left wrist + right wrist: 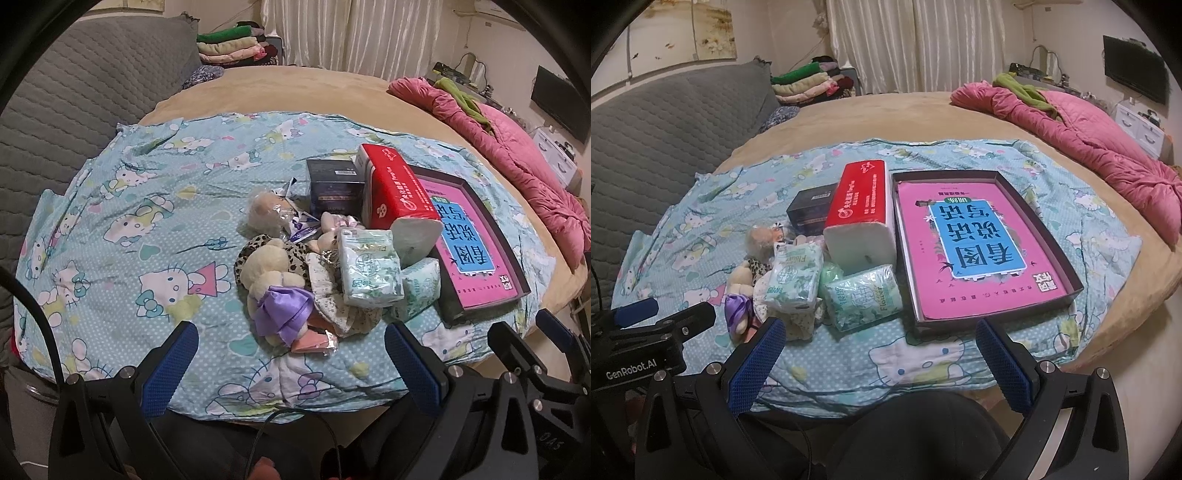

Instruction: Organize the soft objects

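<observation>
Blue mesh pads on both claws, spread wide, nothing pinched: left claw point(290, 363) and right claw point(879, 360) low at the near edge of the sheet point(122, 206), short of the pile, probably staged for a first pick. Just ahead of left claw: bear point(267, 269) with purple bow, lying on its side against a leopard-print scrap; second small plush point(264, 214) in clear wrap behind it; third, a pale one with a pink bow point(334, 227), half buried, identity unclear. Tissue packs, green floral: two counted, pack A point(794, 278) leaning upright on the heap, pack B point(866, 297) flat beside the tray point(1056, 243). Red tissue block point(860, 206): one, long, propped between dark box point(809, 208) and tray. Tray: one, shallow, one pink book inside. Soft items heaped and touching; likely dumped together for sorting, tray close by as a probable destination, though not certain. Peach wrapped item point(314, 341) nearest left claw, kind unclear. Task judged not begun. Pink quilt point(1082, 133) far right, well apart.
</observation>
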